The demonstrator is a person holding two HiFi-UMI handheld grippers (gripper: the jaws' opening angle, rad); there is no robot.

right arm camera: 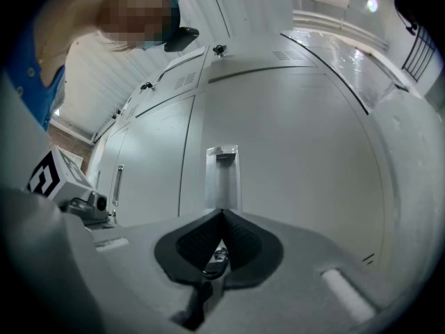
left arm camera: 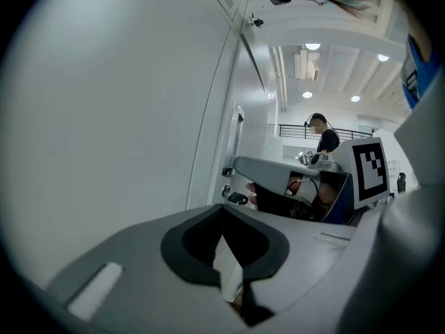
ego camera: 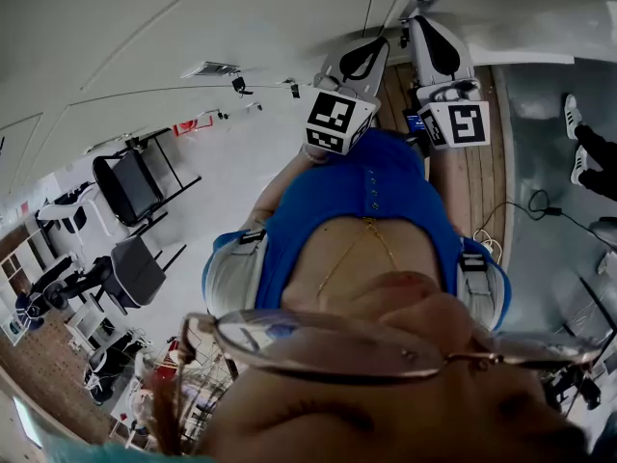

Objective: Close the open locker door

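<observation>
The grey locker door fills the right gripper view, its upright metal handle dead ahead. My right gripper is shut, jaw tips together just below and in front of that handle, nothing between them. The door looks level with the neighbouring locker. In the left gripper view the same grey locker face runs along the left, a handle farther on. My left gripper has its jaws together and empty. From the head view both grippers, left and right, point at the locker wall.
Black folding chairs and white furniture stand at the left of the room. A cable lies on the grey floor at the right, near someone's shoes. A person stands far off by a railing.
</observation>
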